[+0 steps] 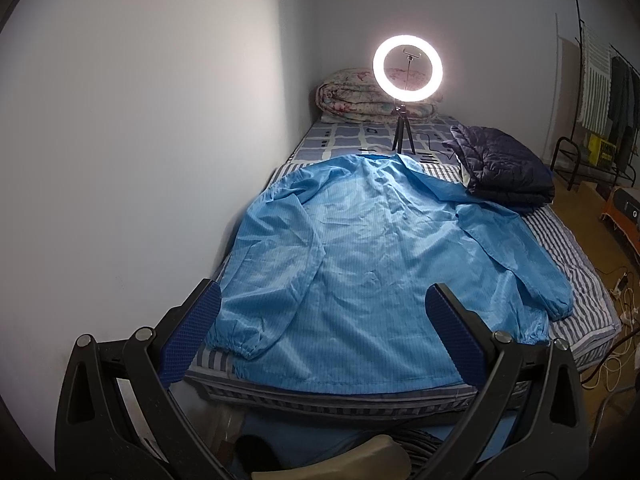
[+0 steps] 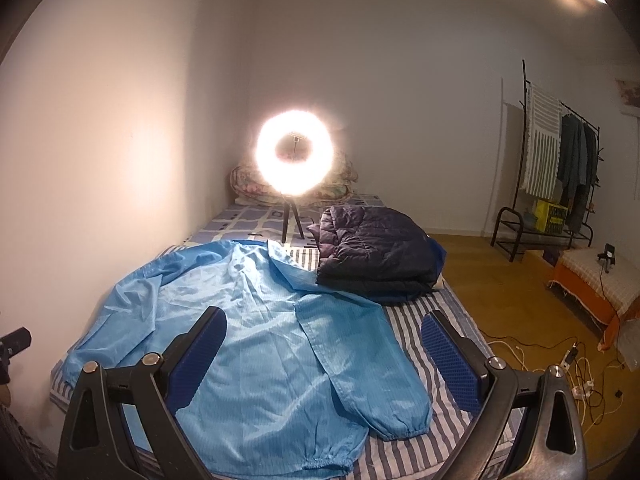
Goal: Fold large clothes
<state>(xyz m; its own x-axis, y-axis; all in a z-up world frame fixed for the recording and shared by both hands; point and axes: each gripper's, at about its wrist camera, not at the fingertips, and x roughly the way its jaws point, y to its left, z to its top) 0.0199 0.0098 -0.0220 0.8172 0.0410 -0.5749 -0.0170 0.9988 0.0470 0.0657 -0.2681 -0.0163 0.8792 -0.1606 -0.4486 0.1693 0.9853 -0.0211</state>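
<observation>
On the bed (image 1: 576, 264), against the wall at 9 o'clock, a blue coat (image 1: 360, 248) lies spread flat, collar toward 12 o'clock and hem toward 6 o'clock at the near edge. It covers most of the striped sheet. Its sleeves run down either side, with gathered cuffs near the hem corners. At 1 o'clock a folded dark jacket (image 2: 376, 252) rests on the coat's shoulder, touching it. Beyond that stands a lit ring light (image 1: 408, 67) on a small tripod.

The cloth looks thin, light and limp, with a slight sheen, so it will likely slide and wrinkle rather than hold a crease. Cuffs, shoulder seams and hem corners look like the firmest places to pinch.

The left gripper (image 1: 320, 332) hovers over the hem, fingers spread wide and empty. The right gripper (image 2: 324, 356) hangs above the right sleeve, fingers likewise parted, grasping nothing.
</observation>
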